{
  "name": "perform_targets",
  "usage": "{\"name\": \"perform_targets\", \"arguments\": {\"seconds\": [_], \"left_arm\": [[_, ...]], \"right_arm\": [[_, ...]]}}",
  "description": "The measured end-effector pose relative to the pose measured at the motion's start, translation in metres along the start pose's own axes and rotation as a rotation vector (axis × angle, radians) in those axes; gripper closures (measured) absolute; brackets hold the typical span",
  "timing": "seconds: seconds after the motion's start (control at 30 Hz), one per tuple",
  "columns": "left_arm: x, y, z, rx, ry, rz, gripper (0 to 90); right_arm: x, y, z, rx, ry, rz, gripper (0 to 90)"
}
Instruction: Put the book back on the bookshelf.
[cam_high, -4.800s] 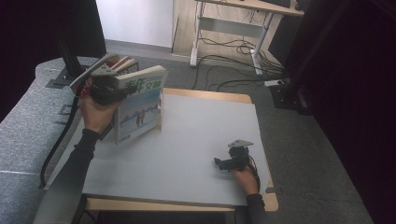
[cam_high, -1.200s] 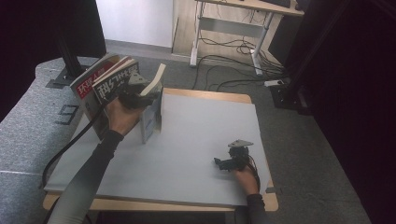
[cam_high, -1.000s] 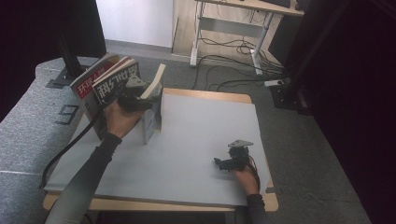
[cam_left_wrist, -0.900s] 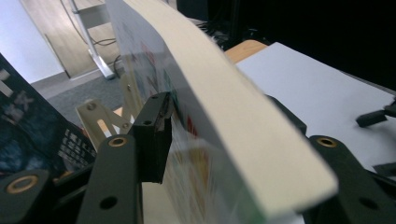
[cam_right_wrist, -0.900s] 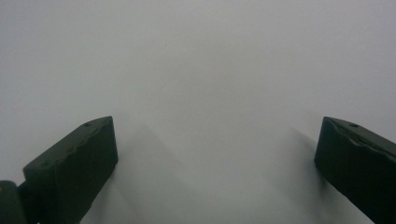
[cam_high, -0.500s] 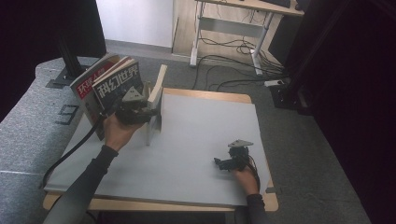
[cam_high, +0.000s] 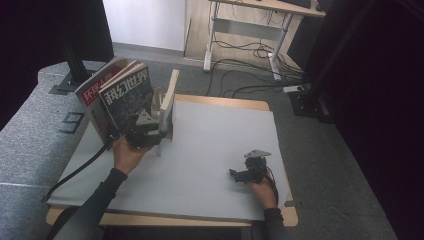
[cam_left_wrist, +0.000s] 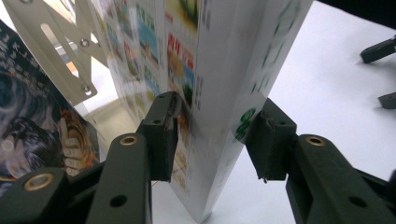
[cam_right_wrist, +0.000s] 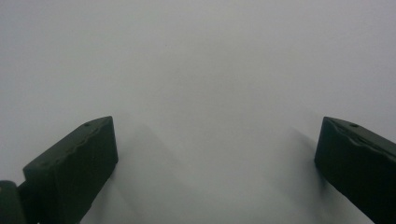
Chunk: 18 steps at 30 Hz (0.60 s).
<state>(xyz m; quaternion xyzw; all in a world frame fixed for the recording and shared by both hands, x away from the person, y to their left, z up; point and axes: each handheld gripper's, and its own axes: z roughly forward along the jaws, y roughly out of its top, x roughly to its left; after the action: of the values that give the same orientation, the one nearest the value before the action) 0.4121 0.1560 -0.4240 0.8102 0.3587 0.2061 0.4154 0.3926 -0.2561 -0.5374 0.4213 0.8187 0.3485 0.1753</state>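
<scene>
Your left gripper (cam_left_wrist: 212, 140) has its jaws either side of a thick book (cam_left_wrist: 224, 70) with glossy printed pages, standing upright on the white table (cam_high: 220, 145) beside a metal rack (cam_high: 159, 102); the jaws have just been closing. Two magazines (cam_high: 120, 95) lean in that rack. Your right gripper (cam_right_wrist: 215, 158) rests with jaws wide apart over bare matte tabletop

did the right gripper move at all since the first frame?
No. The right gripper sits at the same spot by the table's near right corner, jaws apart over bare white tabletop.
</scene>
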Motion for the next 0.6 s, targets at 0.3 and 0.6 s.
{"name": "perform_targets", "arguments": {"seconds": [0.3,0.6], "left_arm": [[0.003,0.002,0.006,-0.035,0.011,-0.015,58.8],[0.003,0.005,0.013,-0.037,0.005,-0.003,56.0]], "right_arm": [[0.000,0.000,0.000,0.001,0.000,0.001,0.0],[0.000,0.000,0.000,0.000,0.000,0.002,0.0]]}}
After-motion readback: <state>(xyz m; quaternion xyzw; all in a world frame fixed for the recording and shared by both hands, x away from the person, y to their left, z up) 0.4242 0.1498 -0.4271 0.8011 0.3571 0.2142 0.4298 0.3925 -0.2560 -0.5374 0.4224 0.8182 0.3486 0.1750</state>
